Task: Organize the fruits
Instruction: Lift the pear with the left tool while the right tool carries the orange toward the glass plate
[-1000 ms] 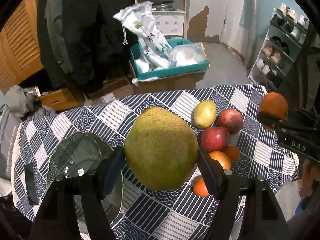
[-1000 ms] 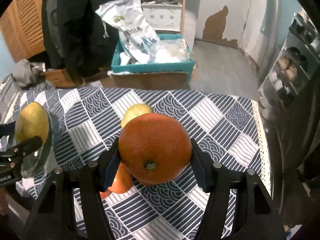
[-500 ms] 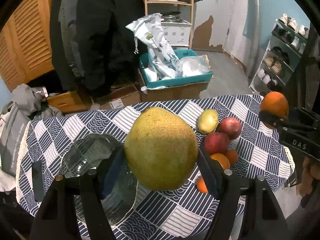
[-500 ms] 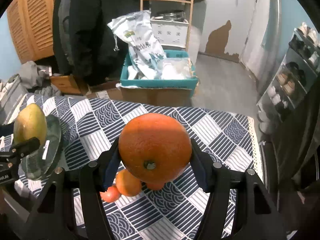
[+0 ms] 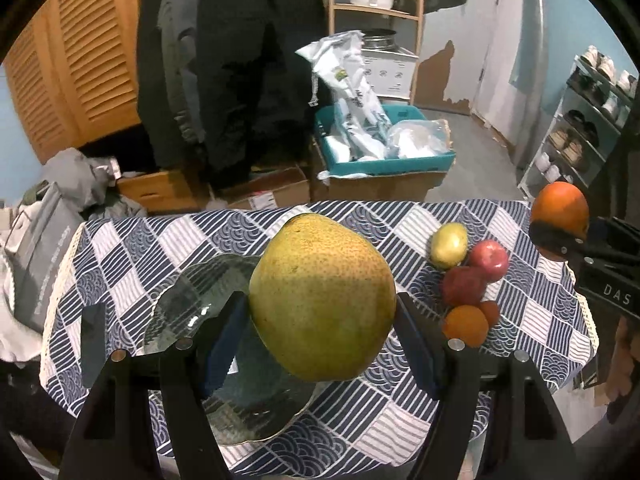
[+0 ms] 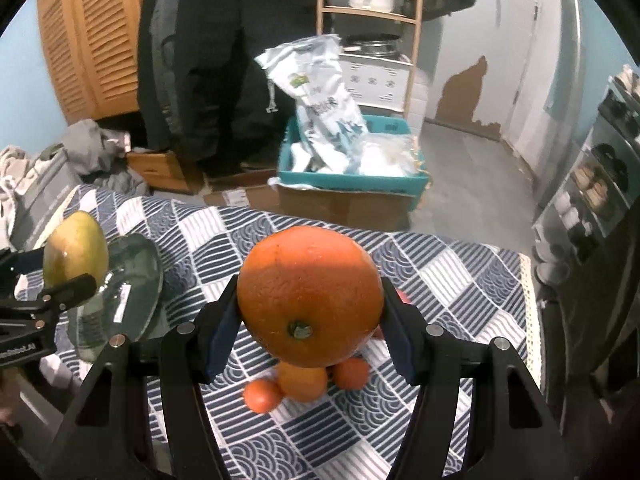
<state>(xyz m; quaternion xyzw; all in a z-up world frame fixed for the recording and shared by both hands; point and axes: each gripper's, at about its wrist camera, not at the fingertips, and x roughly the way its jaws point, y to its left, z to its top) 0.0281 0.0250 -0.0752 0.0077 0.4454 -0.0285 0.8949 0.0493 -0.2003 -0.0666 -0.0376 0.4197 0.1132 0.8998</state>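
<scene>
Both our grippers have risen above the surface point(image 5: 360, 224): left gripper point(image 5: 320, 328) jaws grip the pomelo point(image 5: 322, 300), right gripper point(image 6: 310, 320) jaws grip the orange point(image 6: 310, 296).

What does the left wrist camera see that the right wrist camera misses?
Only the left wrist view shows the two red apples and a small yellow-green fruit lying on the tablecloth. Only the right wrist view shows a third small orange. Both show the glass plate, the big yellow-green fruit in the left gripper and the large orange in the right gripper.
</scene>
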